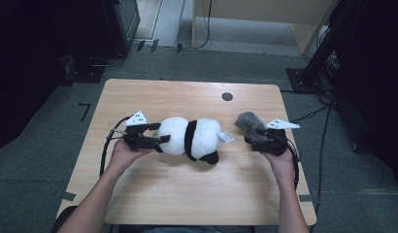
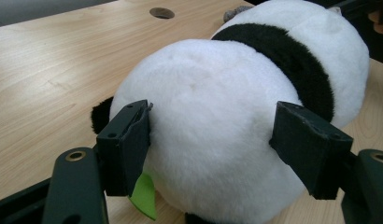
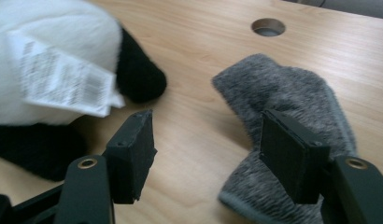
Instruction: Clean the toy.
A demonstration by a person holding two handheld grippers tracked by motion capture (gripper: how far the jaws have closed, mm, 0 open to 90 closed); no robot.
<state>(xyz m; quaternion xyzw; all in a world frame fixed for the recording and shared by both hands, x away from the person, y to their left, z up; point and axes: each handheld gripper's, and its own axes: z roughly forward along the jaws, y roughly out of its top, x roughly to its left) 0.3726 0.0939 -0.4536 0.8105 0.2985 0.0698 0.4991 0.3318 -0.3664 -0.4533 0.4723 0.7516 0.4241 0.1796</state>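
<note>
A: Starting at the left. What is the left gripper doing?

B: It is reaching level toward the worktop's middle, its fingers standing about half open on either side of the panda plush. They are bracketing the white end and appear to be touching the fur; I cannot tell whether they are pressing. A green tag is hanging by the left finger.

A: And the plush itself?

B: It is lying on its side near the middle of the worktop, a white label pointing toward the right edge.

A: The right side?

B: The right gripper is hovering level over the grey sock, which is lying toward the right edge, apart from the plush. Its fingers are roughly half open; one is sitting on the sock, the other over bare wood. Nothing is being gripped.

A: Progress?

B: Early, in my judgement: both items are resting on the worktop, neither lifted. Both grasps are outstanding.
</note>
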